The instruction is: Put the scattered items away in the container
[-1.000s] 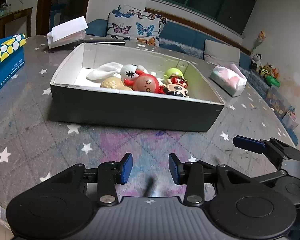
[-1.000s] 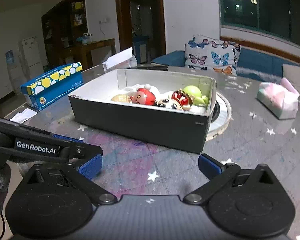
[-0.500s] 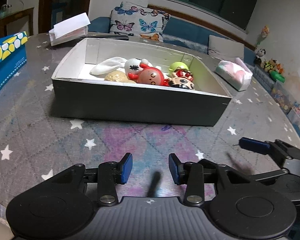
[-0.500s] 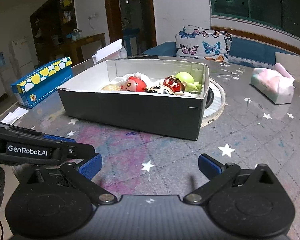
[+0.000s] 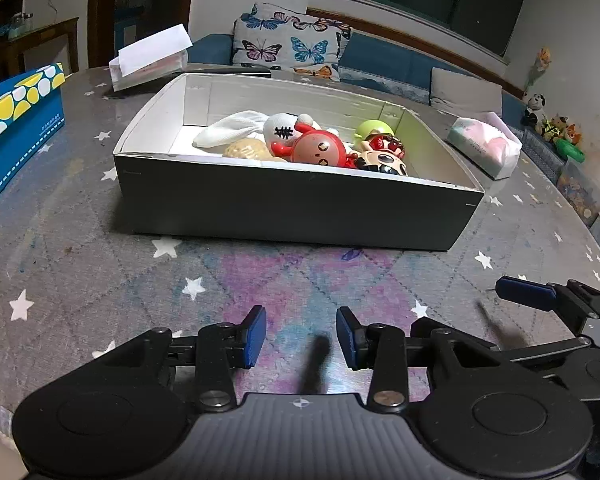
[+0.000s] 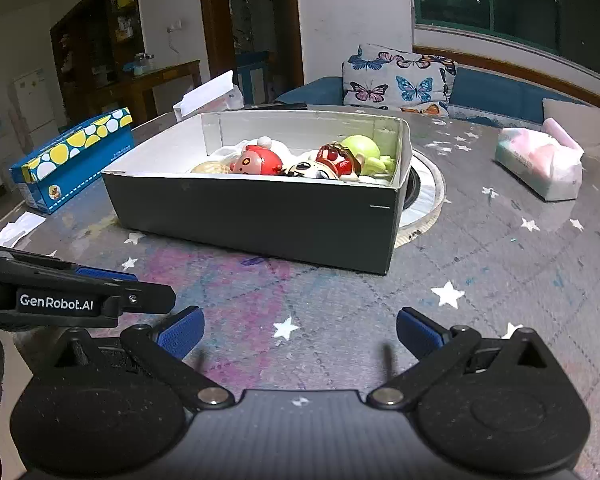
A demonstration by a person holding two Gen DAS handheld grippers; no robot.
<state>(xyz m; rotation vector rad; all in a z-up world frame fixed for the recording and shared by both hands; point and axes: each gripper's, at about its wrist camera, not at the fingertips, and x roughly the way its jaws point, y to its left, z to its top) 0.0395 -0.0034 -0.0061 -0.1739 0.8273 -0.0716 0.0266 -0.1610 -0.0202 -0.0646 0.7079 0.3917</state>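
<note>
A dark box with white inner walls (image 5: 296,208) (image 6: 256,216) stands on the star-patterned table. It holds several toys: a red round-headed figure (image 5: 318,148) (image 6: 256,160), a white cloth toy (image 5: 228,130), a tan one (image 5: 246,149), a green one (image 5: 370,128) (image 6: 362,150) and a big-eyed doll head (image 5: 382,160). My left gripper (image 5: 301,336) hovers low over the table in front of the box, its jaws closing with nothing between them. My right gripper (image 6: 299,330) stands wide open and empty, also short of the box.
A blue and yellow carton (image 5: 12,120) (image 6: 72,156) sits at the left. A tissue pack (image 5: 486,146) (image 6: 540,168) lies at the right, a white folded box (image 5: 152,56) behind. A round white disc (image 6: 424,196) lies under the box's right end. A sofa with butterfly cushions (image 5: 288,42) stands beyond.
Both views have tilted slightly downward, so the box sits a little lower in frame. The left jaws stand a touch narrower. Nothing in the box has moved.
</note>
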